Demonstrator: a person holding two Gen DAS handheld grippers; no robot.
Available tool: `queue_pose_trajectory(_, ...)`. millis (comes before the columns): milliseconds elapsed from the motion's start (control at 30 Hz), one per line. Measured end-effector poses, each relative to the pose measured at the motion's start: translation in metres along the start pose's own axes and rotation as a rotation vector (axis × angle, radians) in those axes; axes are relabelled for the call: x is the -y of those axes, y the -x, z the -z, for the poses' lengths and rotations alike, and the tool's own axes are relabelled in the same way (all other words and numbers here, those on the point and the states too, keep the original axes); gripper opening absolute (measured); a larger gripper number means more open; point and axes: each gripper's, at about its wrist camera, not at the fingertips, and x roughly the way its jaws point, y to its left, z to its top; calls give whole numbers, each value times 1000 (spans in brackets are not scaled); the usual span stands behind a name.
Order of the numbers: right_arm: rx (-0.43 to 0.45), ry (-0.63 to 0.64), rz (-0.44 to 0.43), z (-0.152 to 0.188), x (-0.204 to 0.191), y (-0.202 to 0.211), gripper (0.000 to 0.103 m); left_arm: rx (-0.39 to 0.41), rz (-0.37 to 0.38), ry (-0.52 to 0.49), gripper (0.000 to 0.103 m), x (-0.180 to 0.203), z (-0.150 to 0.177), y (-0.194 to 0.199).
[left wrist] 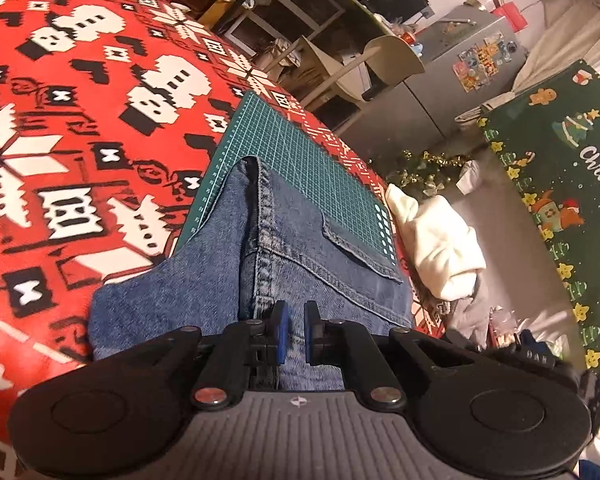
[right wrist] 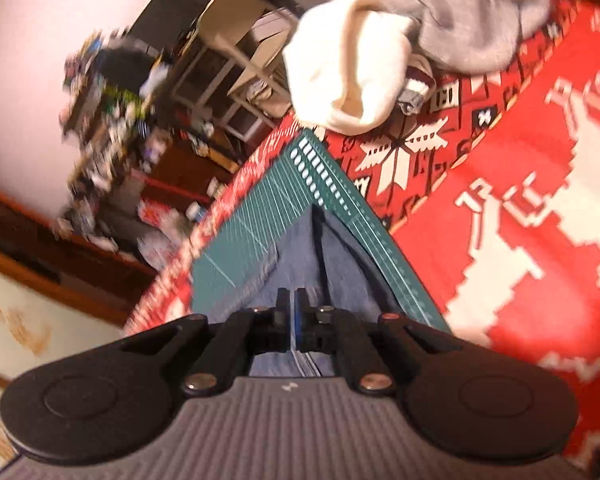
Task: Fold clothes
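Red knitted-pattern cloth with white snowflakes and black figures covers the table you are working on, and a dark green gridded cutting mat lies on it.

Your left gripper hovers over the blue denim jeans, its blue-padded fingers a narrow gap apart with nothing visibly caught between them. Your right gripper has its jaws pressed nearly together, and denim runs up into the slit; the frame is motion-blurred, but it looks pinched on the jeans.

From the left wrist you see the jeans folded lengthwise, a stitched seam running away from the fingers and a back pocket lying on the mat, with one denim flap spilling off the mat onto the red cloth. From the right wrist the denim narrows to a raised ridge over the mat.

Beyond the jeans, a cream-white bundled garment sits at the table edge. Only the right view shows a grey fleece garment touching the cream one. Only the left view shows the dark green Christmas rug on the floor, the grey cabinet with stickers and the beige chair.
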Motion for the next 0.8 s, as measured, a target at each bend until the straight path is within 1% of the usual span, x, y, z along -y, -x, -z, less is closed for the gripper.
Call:
queue_pose_trajectory(67,-18,-38,-19,-2,5,-14,5,2,9,-12,6,3,-1,-3)
queue_pose_trajectory(167,-57,-25,-9,1,6,-29,5,6,24,-10,6,1,-2,-5)
queue_pose_trajectory(200,-71,-15,4,3,6,-34,5,6,22,-6,6,0,-2,-6)
queue_pose_trajectory(233,-85,4,39,6,6,-39,4,0,15,0,6,-1,-2,-7)
queue_pose_trajectory(267,-99,23,77,8,6,-44,0,-4,13,4,6,-2,-2,-8)
queue_pose_trajectory(300,-103,35,98,9,7,-47,0,-8,11,8,6,-3,-2,-9)
queue_pose_trajectory(433,-96,77,160,10,5,-50,0,-13,2,0,6,-2,-1,-9)
queue_pose_trajectory(467,-85,86,176,9,3,-48,3,-12,1,0,6,-2,-1,-8)
queue_pose_trajectory(533,-61,70,173,9,4,-41,4,-6,1,3,6,-2,-1,-6)
queue_pose_trajectory(633,-32,26,110,8,3,-34,5,11,4,12,6,-3,-1,-3)
queue_pose_trajectory(733,-35,68,66,9,-8,-36,6,17,12,24,6,-5,-2,-3)
queue_pose_trajectory(800,-65,92,65,12,-11,-43,6,8,14,31,6,-6,-3,-5)
